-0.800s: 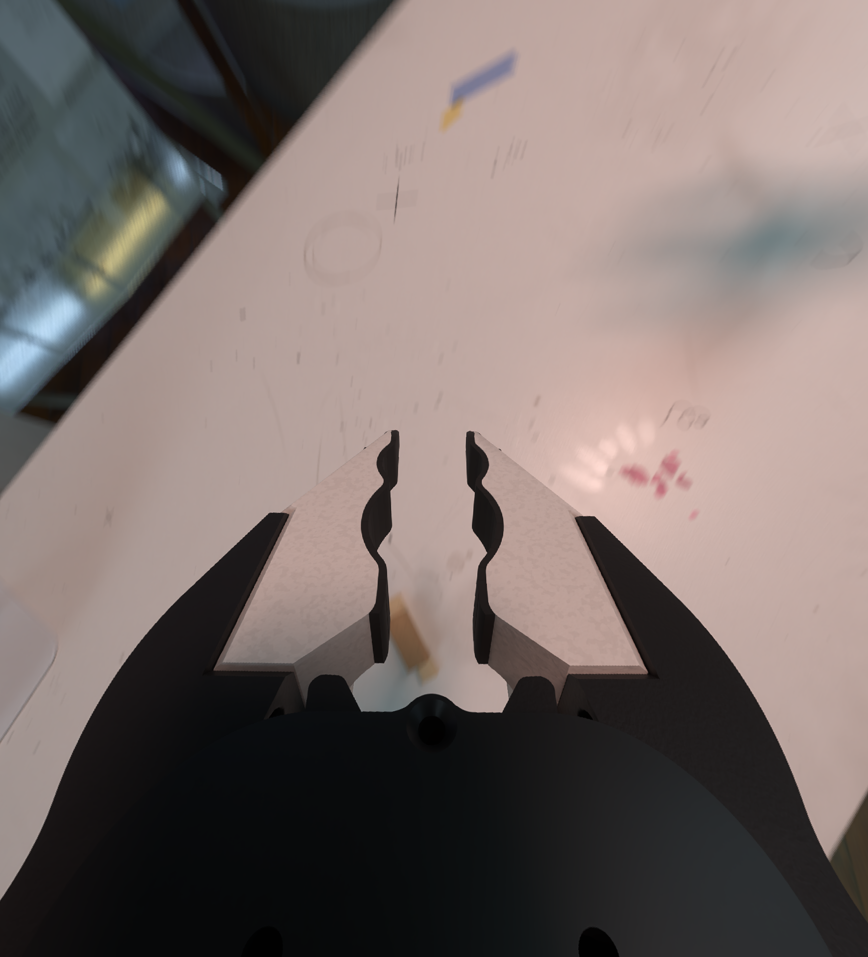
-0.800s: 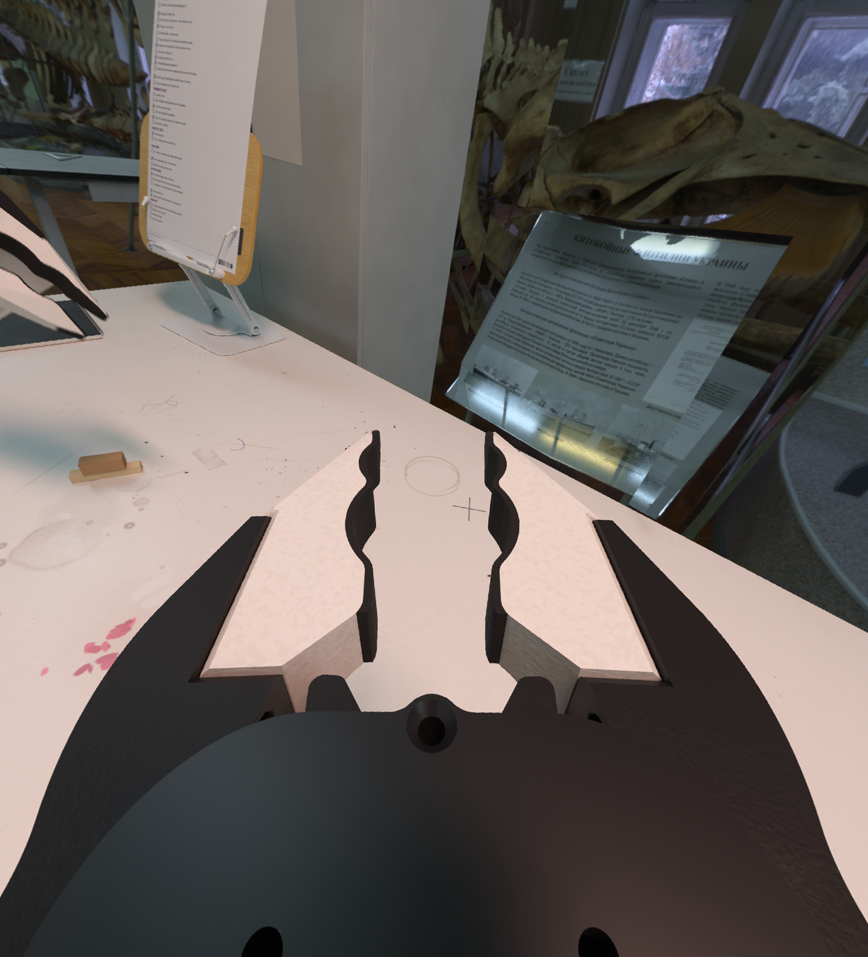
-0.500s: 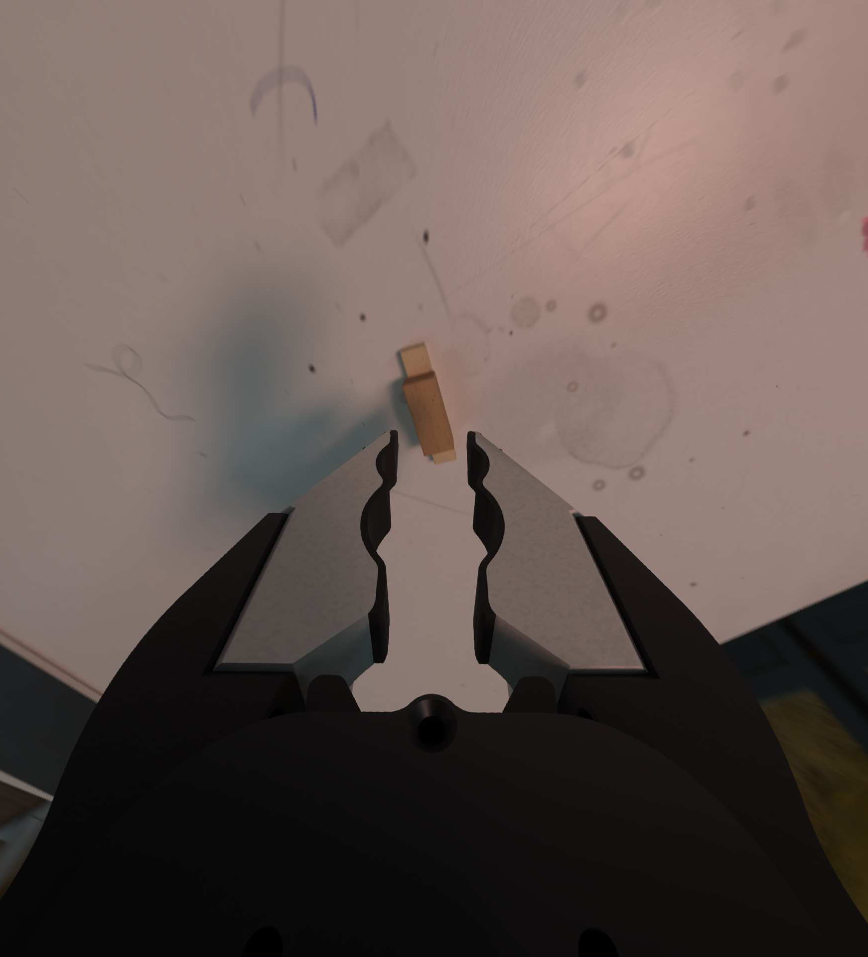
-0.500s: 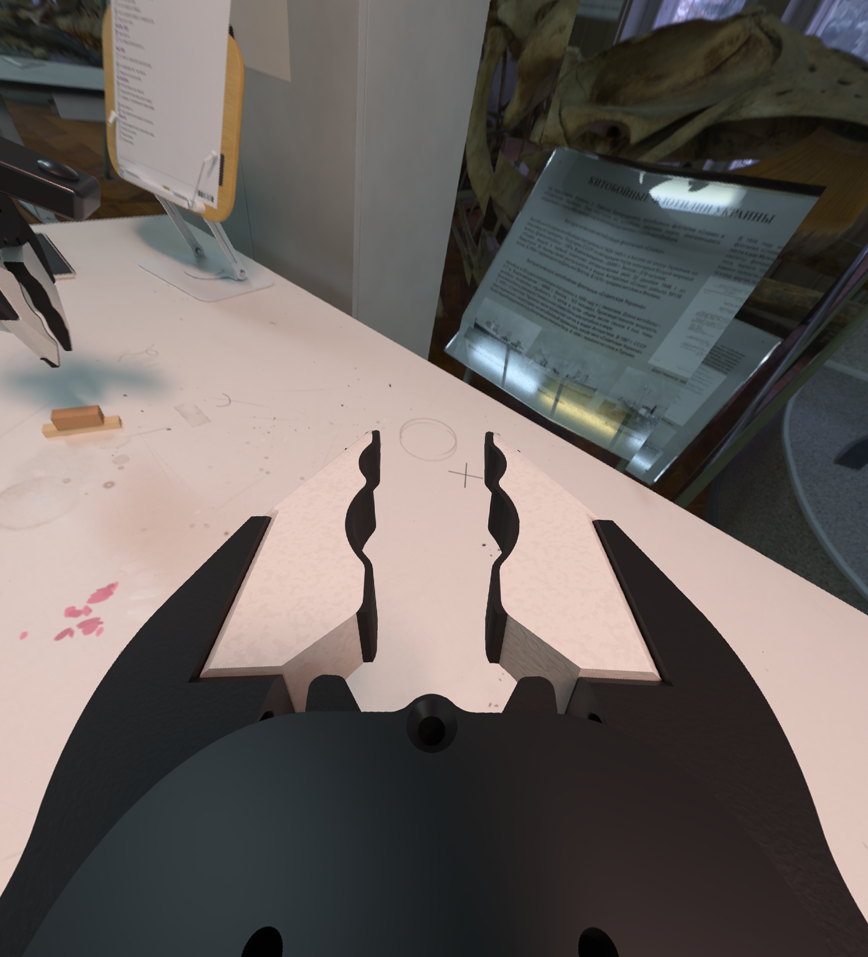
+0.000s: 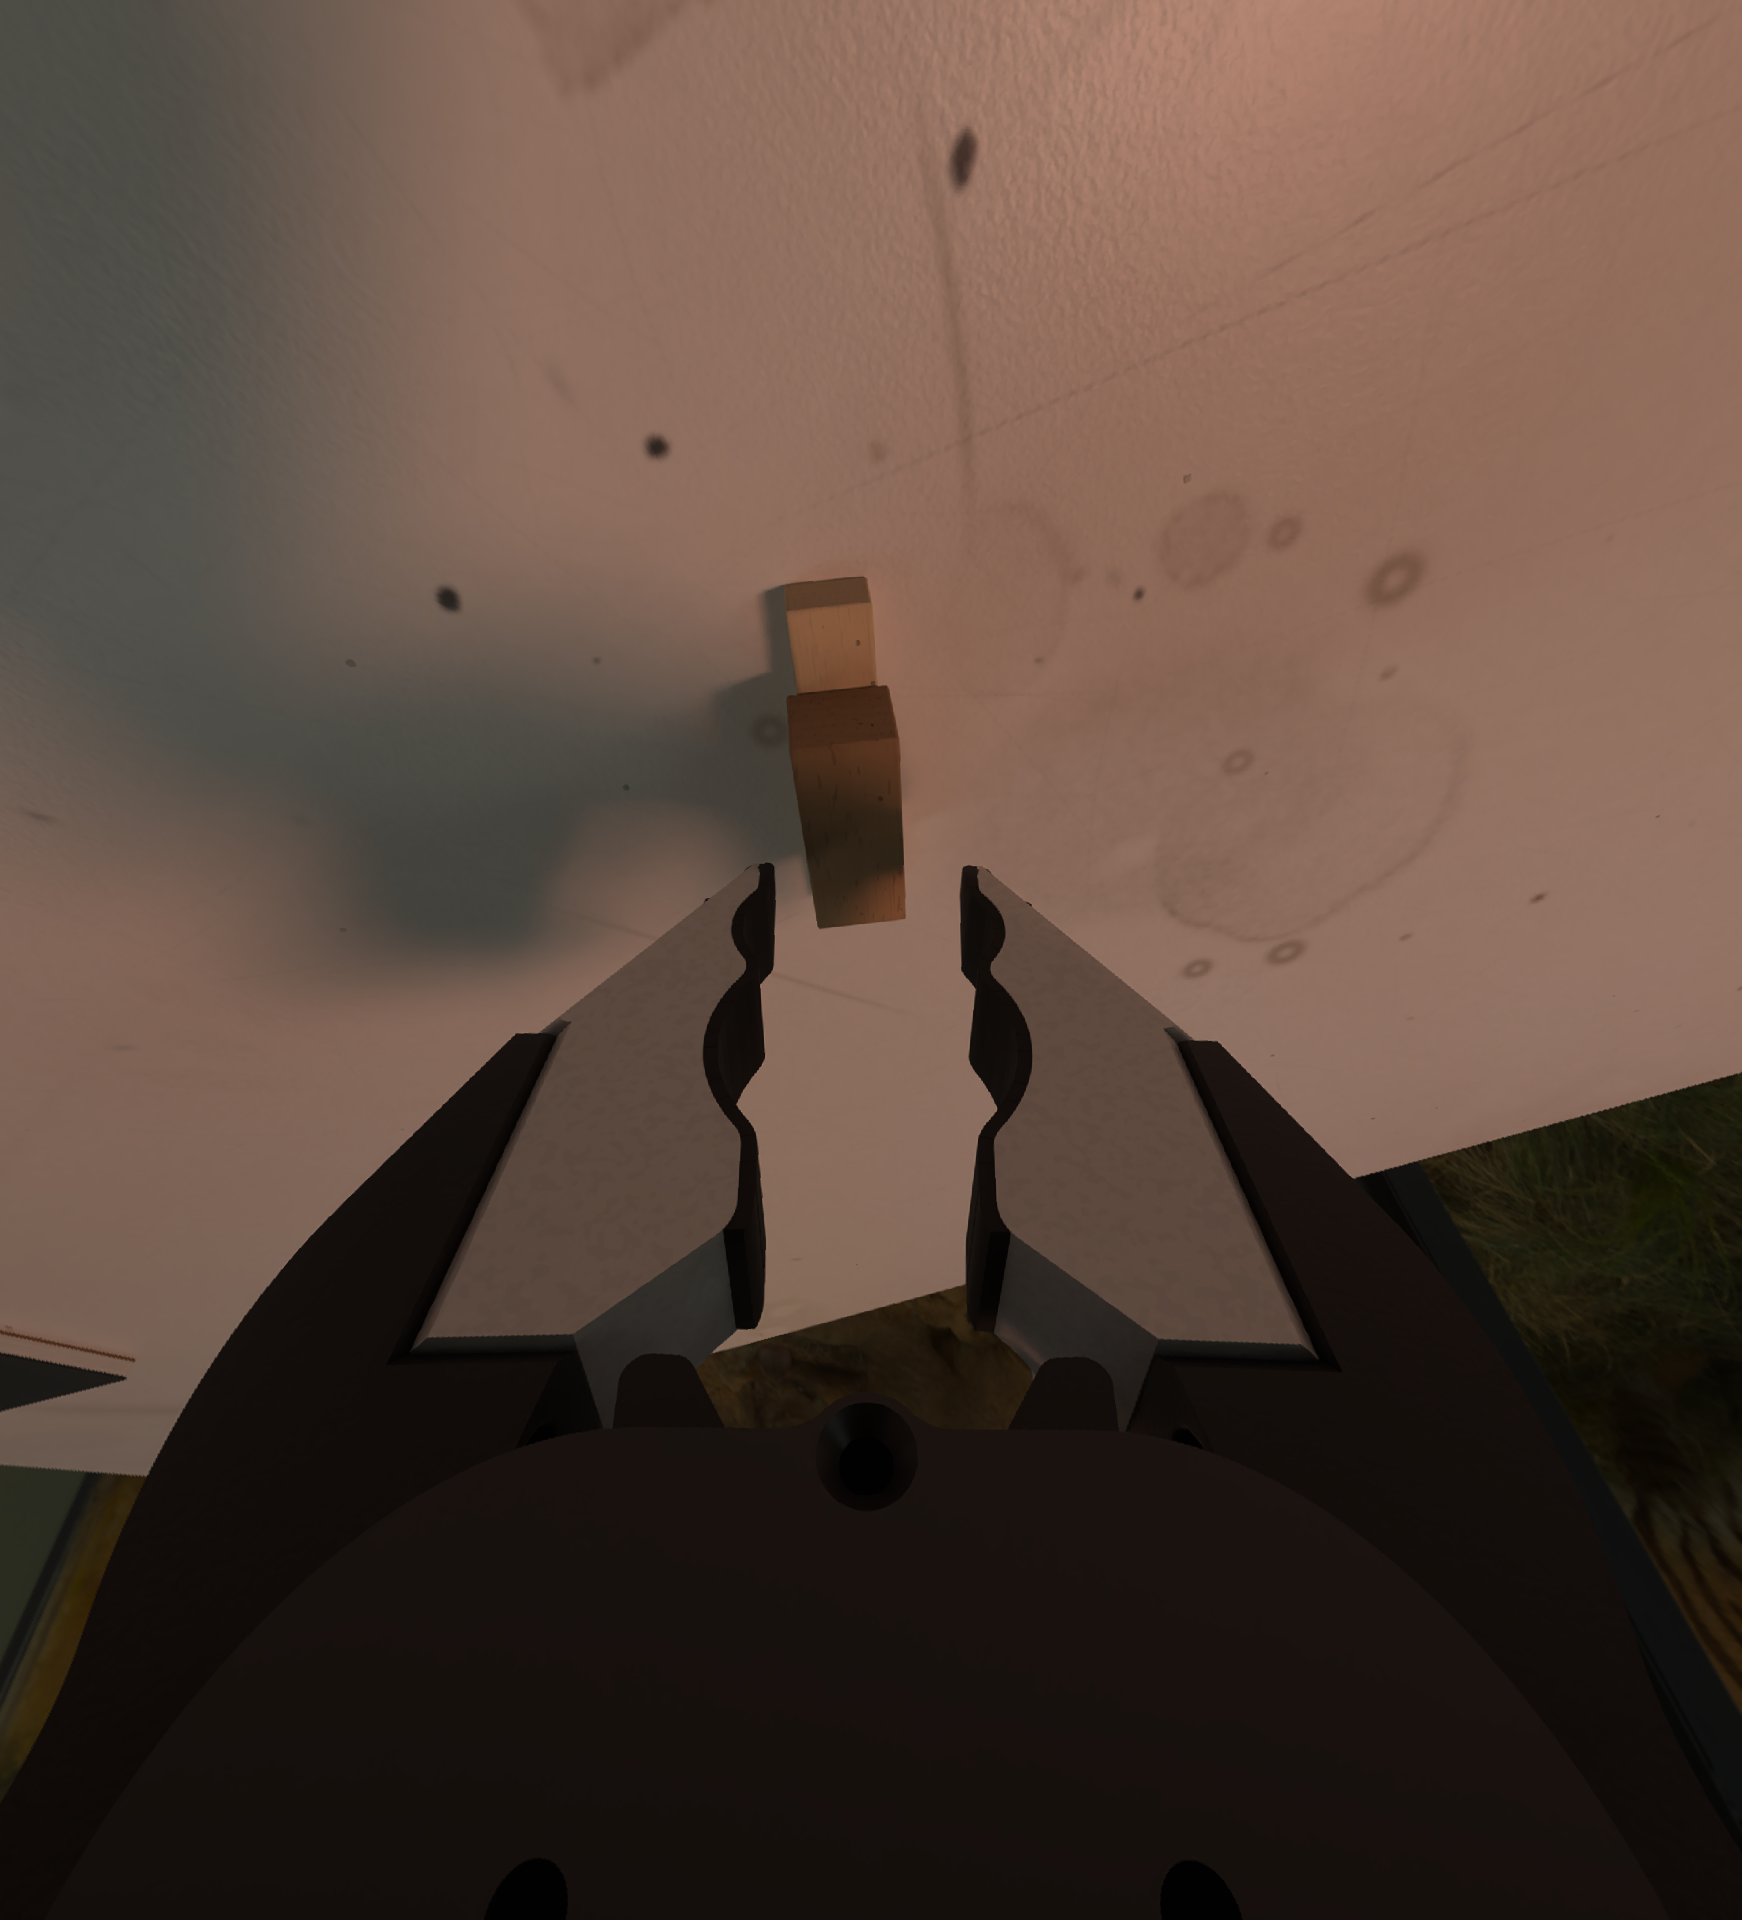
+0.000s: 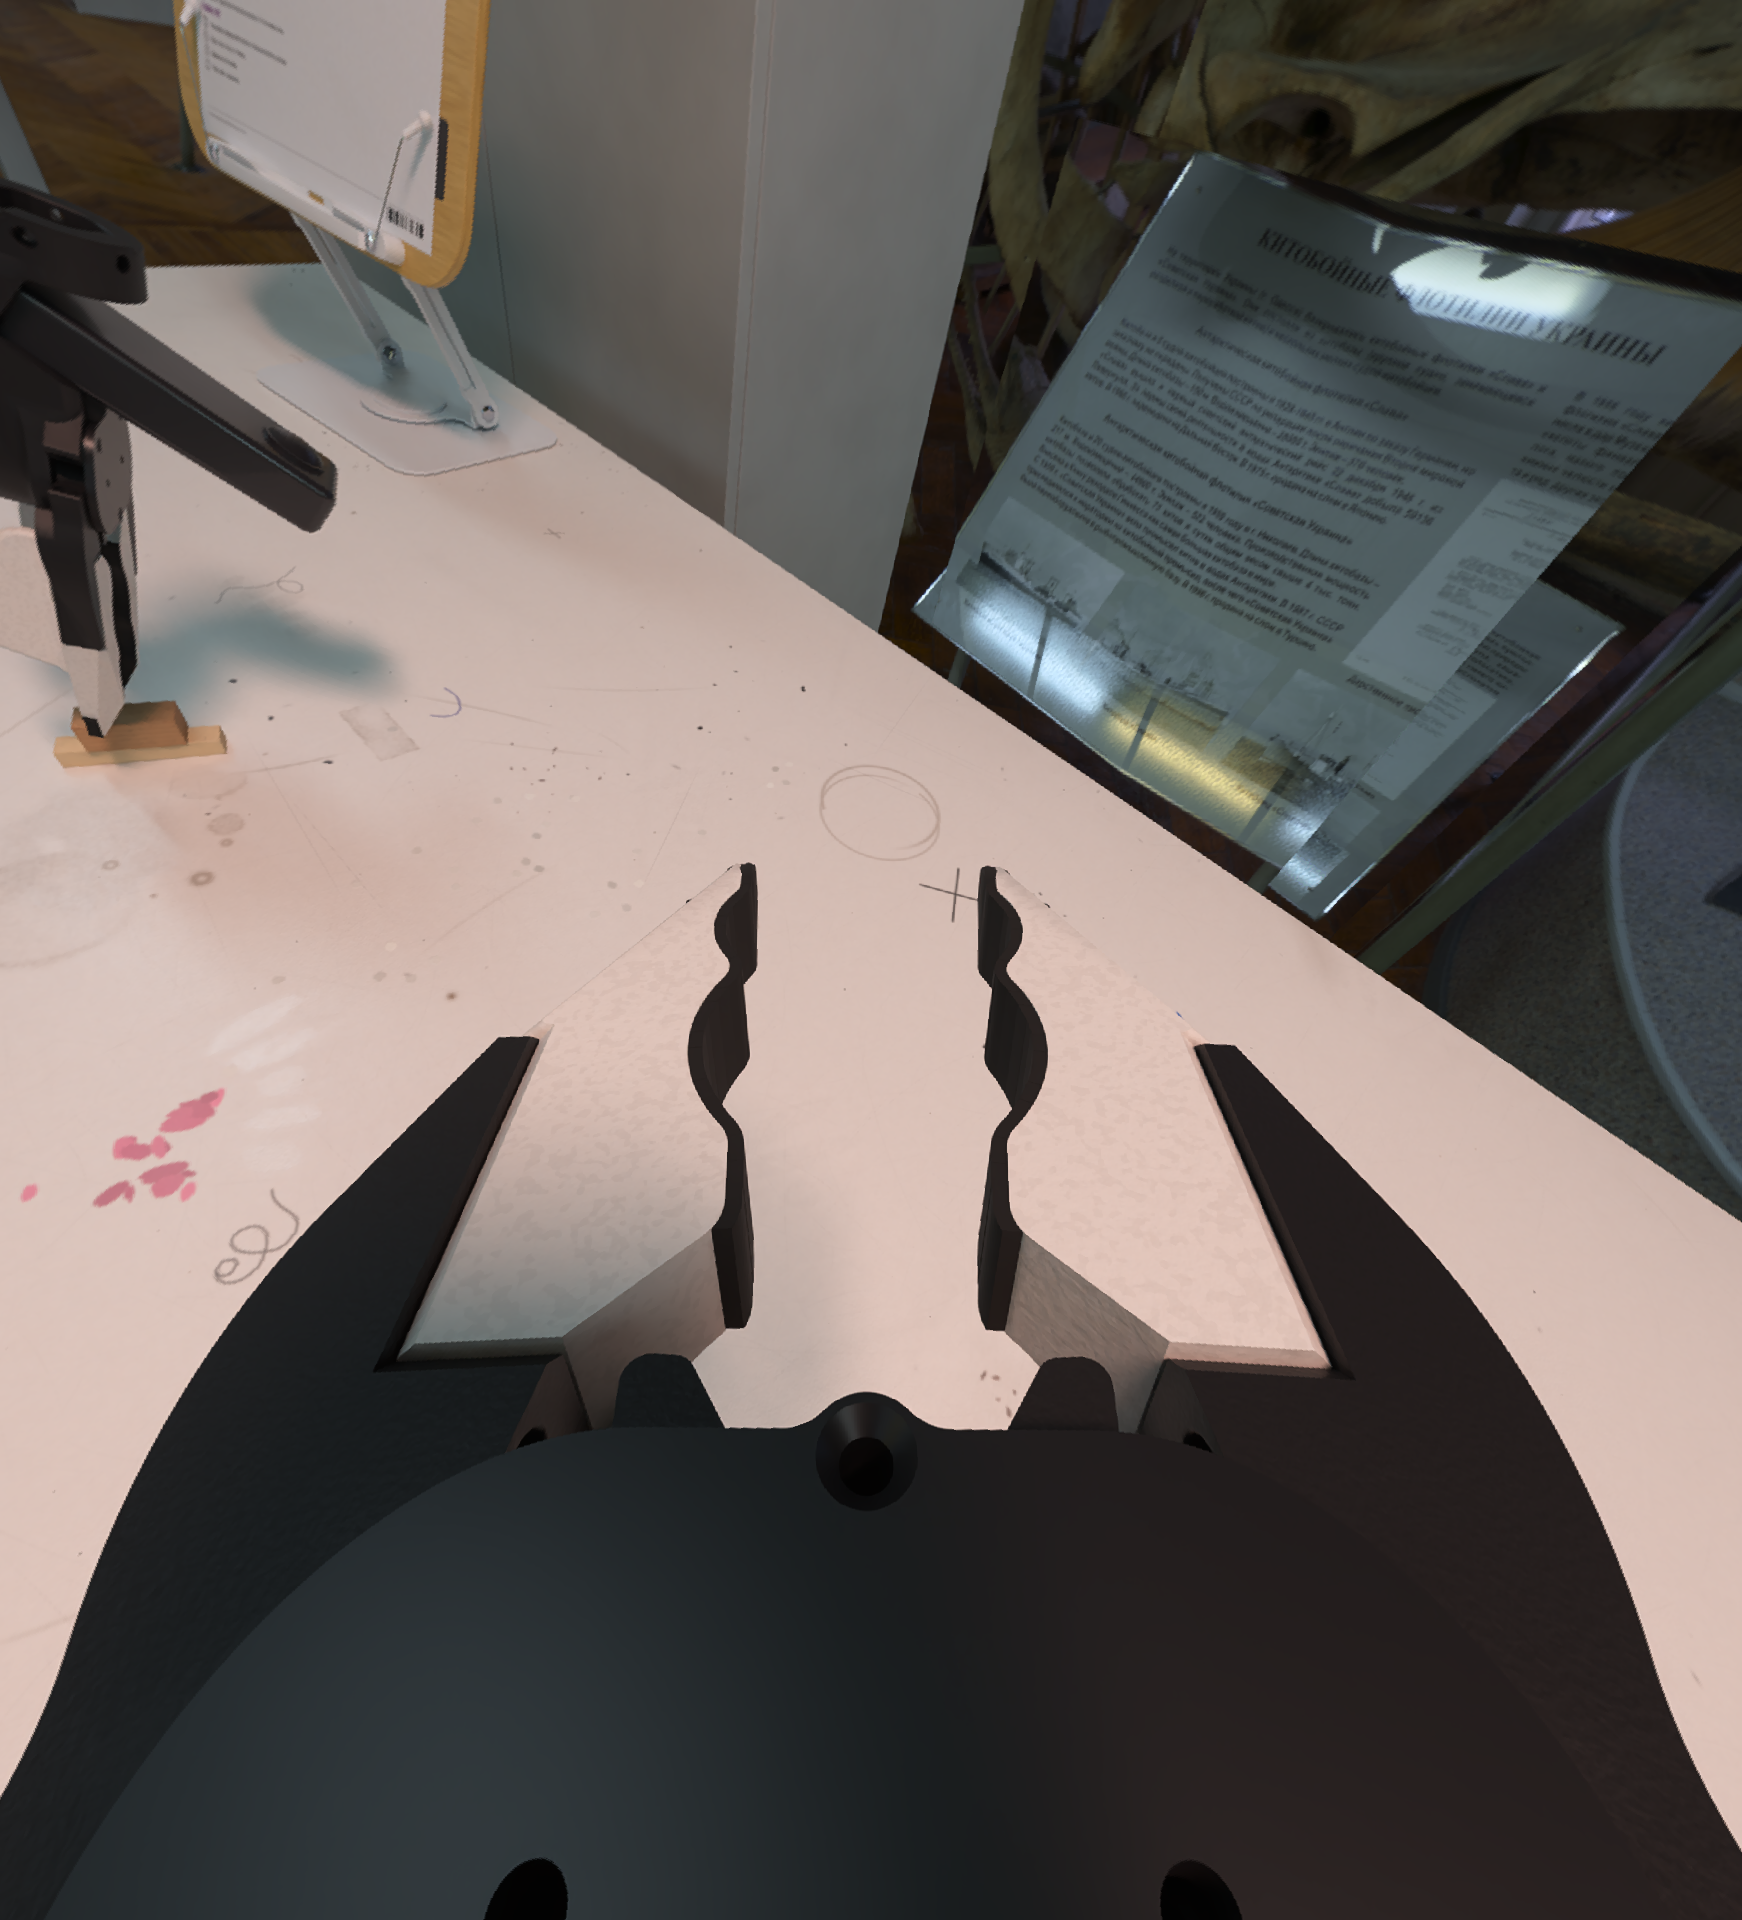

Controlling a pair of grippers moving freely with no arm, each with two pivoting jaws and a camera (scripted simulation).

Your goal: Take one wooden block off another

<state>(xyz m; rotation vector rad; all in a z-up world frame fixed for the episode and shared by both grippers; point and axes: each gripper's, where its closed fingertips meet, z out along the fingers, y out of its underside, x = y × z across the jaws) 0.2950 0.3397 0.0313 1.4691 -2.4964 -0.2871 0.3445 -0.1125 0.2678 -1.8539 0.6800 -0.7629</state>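
A darker wooden block [image 5: 846, 805] lies on top of a paler, flatter wooden block [image 5: 828, 642] on the white table. My left gripper [image 5: 865, 883] is open and points down at them, its fingertips either side of the top block's near end, not closed on it. In the right wrist view the left gripper [image 6: 100, 717] stands over the top block [image 6: 152, 724] and the lower block [image 6: 176, 746] at far left. My right gripper [image 6: 865, 883] is open and empty, low over the table, far from the blocks.
A clipboard on a stand [image 6: 337, 135] stands at the back of the table. The table's right edge [image 6: 1106, 831] runs diagonally, with a tilted display panel [image 6: 1314, 499] beyond it. Pink spots [image 6: 160, 1153] and ring stains [image 5: 1293, 810] mark the surface.
My left gripper has swung round and dropped close onto the stacked blocks, which now sit between its fingertips. The right gripper has tilted and shifted slightly; both stay open.
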